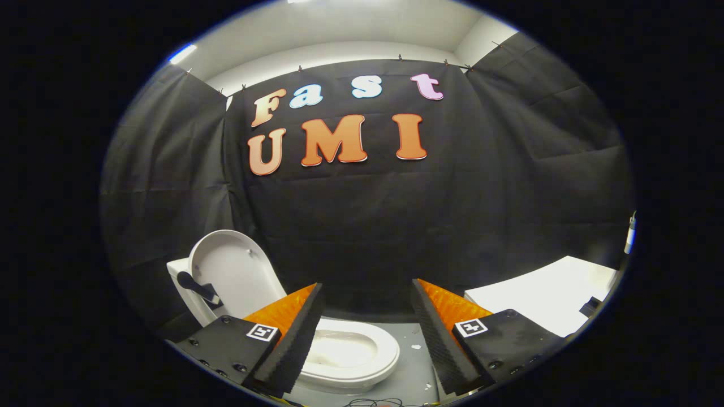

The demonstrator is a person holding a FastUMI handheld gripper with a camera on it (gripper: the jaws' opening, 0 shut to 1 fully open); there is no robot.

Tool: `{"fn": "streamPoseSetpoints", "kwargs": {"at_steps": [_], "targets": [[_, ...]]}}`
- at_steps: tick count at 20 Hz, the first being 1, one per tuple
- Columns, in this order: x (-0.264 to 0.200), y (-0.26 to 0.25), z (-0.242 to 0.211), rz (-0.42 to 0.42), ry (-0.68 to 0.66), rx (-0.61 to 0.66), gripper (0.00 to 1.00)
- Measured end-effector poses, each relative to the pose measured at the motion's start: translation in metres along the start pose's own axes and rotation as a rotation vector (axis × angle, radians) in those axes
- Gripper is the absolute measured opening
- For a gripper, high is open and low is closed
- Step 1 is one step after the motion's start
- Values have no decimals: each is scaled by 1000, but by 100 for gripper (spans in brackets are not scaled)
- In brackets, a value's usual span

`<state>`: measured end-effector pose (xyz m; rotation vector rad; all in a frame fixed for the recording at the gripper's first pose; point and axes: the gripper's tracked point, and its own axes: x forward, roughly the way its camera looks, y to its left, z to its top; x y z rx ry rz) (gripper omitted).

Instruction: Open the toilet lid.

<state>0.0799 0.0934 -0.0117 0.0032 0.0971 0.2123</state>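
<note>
Two fingers of the gripper [367, 333] stand wide apart, holding nothing. The toilet lid [235, 271] is upright against the tank [180, 282], so it stays open unaided; the seat [362, 353] lies down between the fingers, on the floor [416, 350].

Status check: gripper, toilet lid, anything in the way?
Gripper open, holding nothing, fingers apart above the bowl. Toilet lid up, leaning back against the tank. Nothing blocking; white table off to the side.
</note>
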Motion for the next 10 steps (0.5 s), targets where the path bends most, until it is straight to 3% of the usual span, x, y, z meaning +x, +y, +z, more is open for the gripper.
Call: {"fn": "streamPoseSetpoints", "kwargs": {"at_steps": [10], "targets": [[-22, -57, -19, -120, -16, -4, 98]]}}
